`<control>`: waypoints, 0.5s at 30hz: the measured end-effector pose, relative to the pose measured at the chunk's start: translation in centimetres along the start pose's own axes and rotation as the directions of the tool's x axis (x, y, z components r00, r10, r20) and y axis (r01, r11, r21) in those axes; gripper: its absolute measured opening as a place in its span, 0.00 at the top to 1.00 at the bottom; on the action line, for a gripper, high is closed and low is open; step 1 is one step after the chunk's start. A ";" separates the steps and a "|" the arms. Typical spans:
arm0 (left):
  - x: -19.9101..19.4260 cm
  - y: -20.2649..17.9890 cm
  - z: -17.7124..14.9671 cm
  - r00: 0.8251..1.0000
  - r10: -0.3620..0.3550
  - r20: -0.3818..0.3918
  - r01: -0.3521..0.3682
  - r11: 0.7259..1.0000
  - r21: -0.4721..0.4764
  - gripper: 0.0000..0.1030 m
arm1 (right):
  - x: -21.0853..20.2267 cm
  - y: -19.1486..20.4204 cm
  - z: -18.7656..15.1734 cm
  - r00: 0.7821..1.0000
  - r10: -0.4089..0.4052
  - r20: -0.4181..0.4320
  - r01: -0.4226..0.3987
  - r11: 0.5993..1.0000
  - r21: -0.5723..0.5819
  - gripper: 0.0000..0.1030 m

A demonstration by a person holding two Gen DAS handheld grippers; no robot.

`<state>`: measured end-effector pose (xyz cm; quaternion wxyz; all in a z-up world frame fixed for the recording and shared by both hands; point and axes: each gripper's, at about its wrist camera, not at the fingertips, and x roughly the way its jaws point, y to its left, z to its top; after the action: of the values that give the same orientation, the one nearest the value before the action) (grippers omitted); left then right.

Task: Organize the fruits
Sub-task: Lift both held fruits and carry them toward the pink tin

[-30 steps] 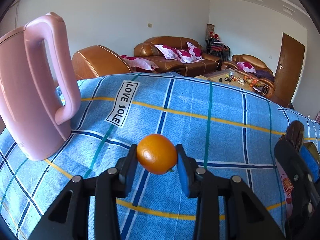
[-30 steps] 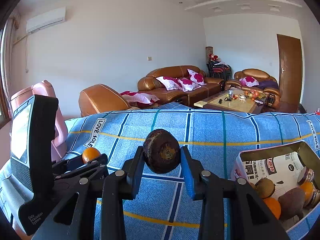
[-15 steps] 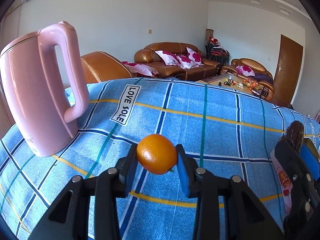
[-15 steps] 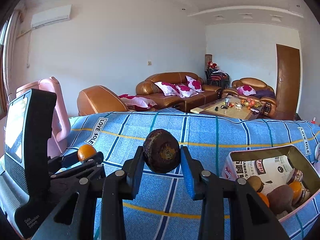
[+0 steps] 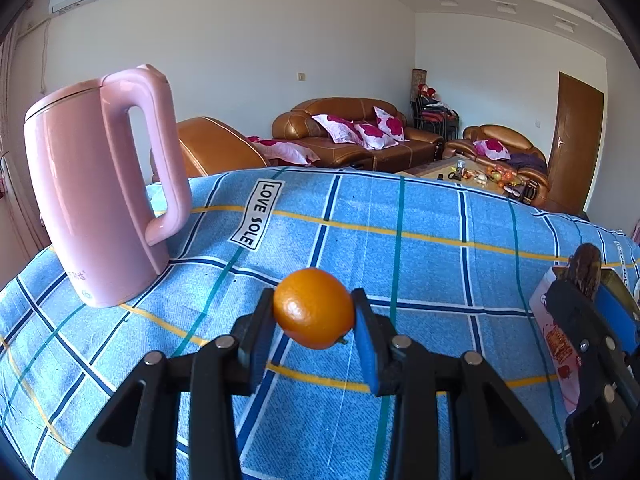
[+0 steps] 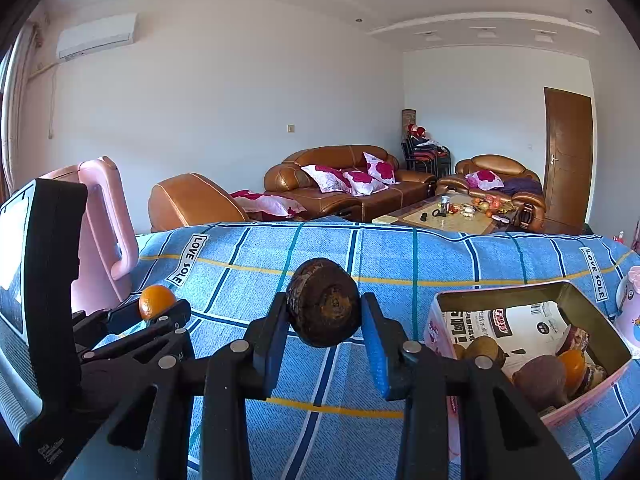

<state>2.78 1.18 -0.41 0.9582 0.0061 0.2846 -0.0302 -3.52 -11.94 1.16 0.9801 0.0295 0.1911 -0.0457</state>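
Small round orange citrus fruit [image 5: 314, 308] pinched between the pads of the left gripper [image 5: 314, 312], lifted clear of the blue checked tablecloth [image 5: 420, 248]. Dark brown rough-skinned round fruit [image 6: 324, 308] clamped in the right gripper [image 6: 324, 316], centre frame. Open pink-walled rectangular box [image 6: 500, 290] with fruit inside sits lower right of the right view, just beside that gripper; right hand is nearer. Pink plastic kettle [image 5: 100, 184] stands left, upright.

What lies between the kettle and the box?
In the right wrist view: the left claw with an orange, then bare blue cloth, between kettle and box.
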 end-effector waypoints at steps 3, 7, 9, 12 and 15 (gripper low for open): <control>-0.4 -0.1 -0.1 1.000 0.003 0.007 -0.003 1.000 0.001 0.62 | -0.4 0.0 -0.2 1.000 -0.001 0.000 0.001 1.000 -0.003 0.63; -1.0 -0.4 -0.5 1.000 0.009 0.020 -0.009 1.000 0.003 0.62 | -0.9 -0.1 -0.4 1.000 -0.001 0.003 0.001 1.000 -0.009 0.63; -1.3 -0.6 -0.6 1.000 0.009 0.023 -0.009 1.000 0.004 0.62 | -1.2 -0.2 -0.5 1.000 -0.002 0.005 0.002 1.000 -0.013 0.63; -1.7 -0.8 -0.8 1.000 0.009 0.027 -0.009 1.000 0.006 0.62 | -1.5 -0.5 -0.7 1.000 -0.004 0.005 0.004 1.000 -0.012 0.63; -2.3 -1.2 -1.1 0.999 0.009 0.033 -0.009 1.000 0.008 0.62 | -1.8 -1.0 -0.8 1.000 -0.007 0.003 0.007 1.000 -0.006 0.63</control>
<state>0.21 0.13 -0.07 0.9628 0.0106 0.2685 -0.0272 -5.64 -12.75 1.03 0.9803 0.0257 0.1897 -0.0485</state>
